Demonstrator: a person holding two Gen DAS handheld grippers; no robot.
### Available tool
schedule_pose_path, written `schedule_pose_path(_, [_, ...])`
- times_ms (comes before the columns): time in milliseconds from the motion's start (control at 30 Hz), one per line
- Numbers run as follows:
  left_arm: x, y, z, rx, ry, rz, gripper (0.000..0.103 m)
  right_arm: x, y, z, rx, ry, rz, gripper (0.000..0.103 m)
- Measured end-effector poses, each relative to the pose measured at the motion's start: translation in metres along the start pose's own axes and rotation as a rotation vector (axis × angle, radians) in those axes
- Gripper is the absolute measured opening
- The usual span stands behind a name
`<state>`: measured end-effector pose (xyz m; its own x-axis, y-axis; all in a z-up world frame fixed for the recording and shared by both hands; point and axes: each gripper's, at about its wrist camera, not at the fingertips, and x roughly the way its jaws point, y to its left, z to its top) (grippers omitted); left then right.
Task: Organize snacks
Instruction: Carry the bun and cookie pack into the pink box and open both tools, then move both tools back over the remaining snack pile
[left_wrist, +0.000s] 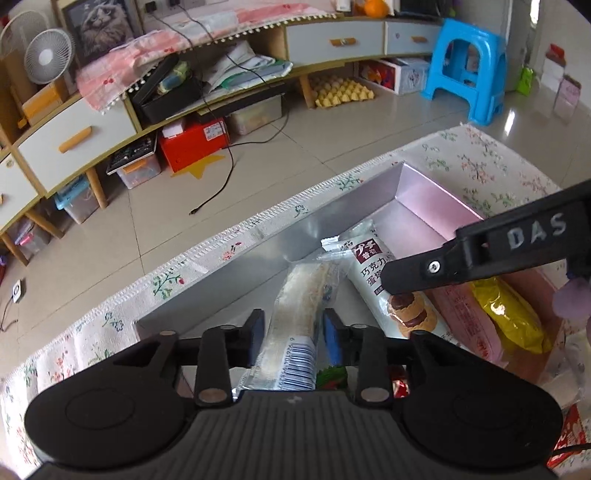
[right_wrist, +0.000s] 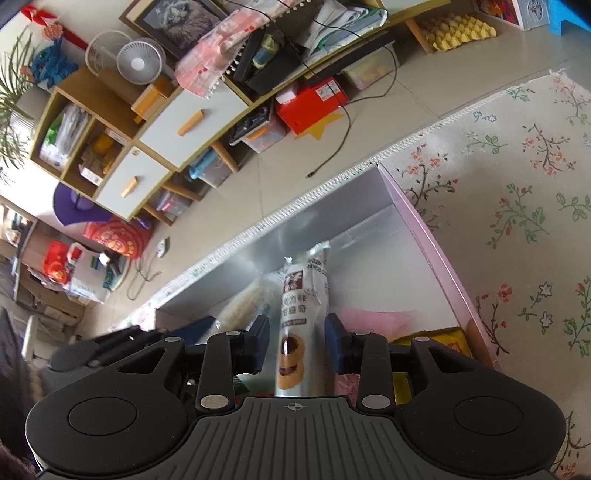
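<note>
A pink box with a silver inside (left_wrist: 332, 210) sits on the flowered tablecloth and holds snack packets. My left gripper (left_wrist: 294, 329) has its jaws around a clear-wrapped pale pastry packet (left_wrist: 295, 317) that lies in the box; the blue pads touch its sides. My right gripper (right_wrist: 297, 341) has its jaws around a white chocolate-puff packet (right_wrist: 301, 317), with a small gap at each pad. That packet also shows in the left wrist view (left_wrist: 373, 273), under the right gripper's finger (left_wrist: 406, 275). A pink packet (left_wrist: 461, 314) and a yellow packet (left_wrist: 509, 314) lie beside it.
The flowered tablecloth (right_wrist: 517, 177) spreads to the right of the box. Past the table edge is a tiled floor with a black cable (left_wrist: 225, 177), a blue stool (left_wrist: 469, 70) and low cabinets. More red-wrapped snacks (left_wrist: 569, 432) lie at the near right.
</note>
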<state>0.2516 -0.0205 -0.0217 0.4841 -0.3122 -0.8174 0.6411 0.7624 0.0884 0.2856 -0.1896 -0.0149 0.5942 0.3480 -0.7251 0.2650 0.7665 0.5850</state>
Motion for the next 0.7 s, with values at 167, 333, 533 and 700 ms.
schedule_pose_path(167, [-0.017, 0.002, -0.003, -0.069, -0.034, -0.001, 0.058, -0.015, -0.001, 0.003, -0.006, -0.014, -0.015, 0.043])
schedule_pose_path(333, [-0.043, -0.006, -0.014, -0.208, -0.094, -0.016, 0.073, -0.039, 0.001, 0.001, -0.003, -0.007, -0.019, 0.058])
schedule_pose_path(533, [-0.073, -0.019, -0.033, -0.323, -0.130, 0.012, 0.087, -0.079, 0.011, -0.010, -0.057, -0.036, -0.050, 0.076])
schedule_pose_path(700, [-0.096, -0.027, -0.048, -0.403, -0.137, 0.049, 0.094, -0.108, 0.012, -0.029, -0.095, -0.060, -0.082, 0.082])
